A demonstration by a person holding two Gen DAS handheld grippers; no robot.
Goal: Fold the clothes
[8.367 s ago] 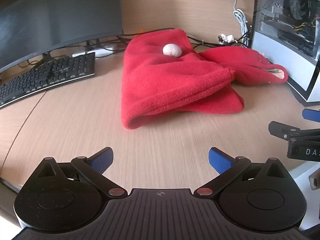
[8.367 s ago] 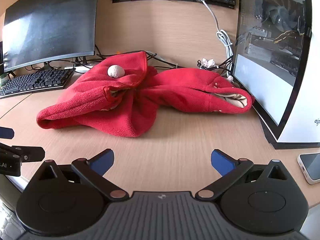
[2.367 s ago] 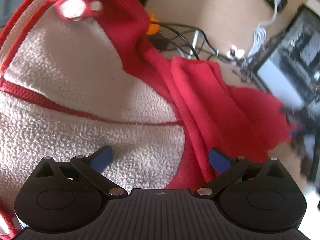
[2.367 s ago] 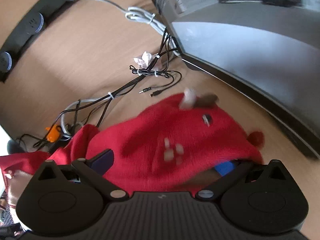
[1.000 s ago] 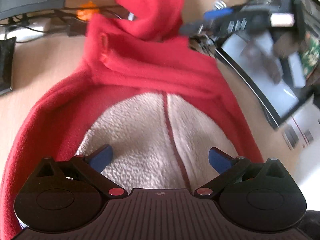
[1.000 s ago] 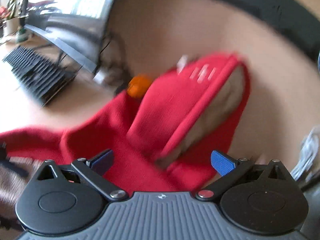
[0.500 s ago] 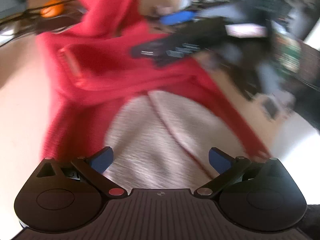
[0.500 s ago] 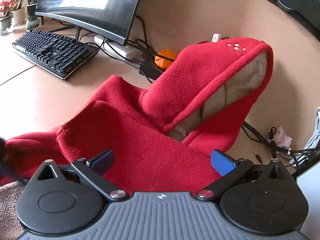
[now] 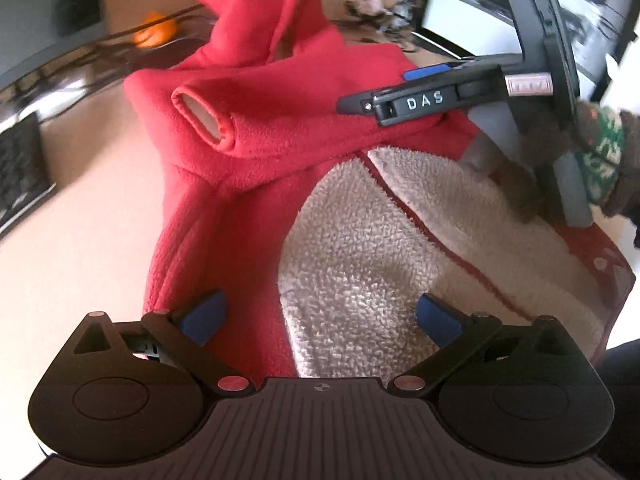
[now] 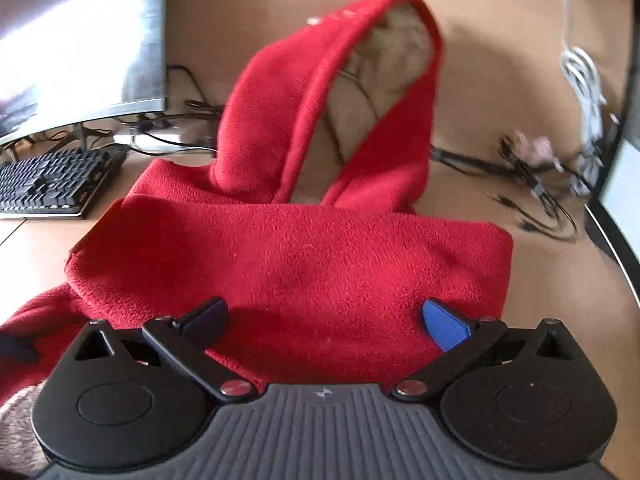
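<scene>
A red fleece hooded jacket lies on the wooden desk, partly opened, with its cream lining facing up. One sleeve cuff lies across the chest. The hood stands upright against the back wall. My left gripper is open just above the lining at the near edge. My right gripper is open low over a red fold of the jacket. In the left wrist view the right gripper hovers over the red sleeve, held by a hand in a patterned sleeve.
A monitor and black keyboard stand at the left. Tangled cables and a white cord lie at the back right, beside a computer case. An orange object sits behind the jacket.
The right gripper has shifted right across the jacket and now faces the hood head-on. The left wrist view has steadied over the lining. Both grippers stay open.
</scene>
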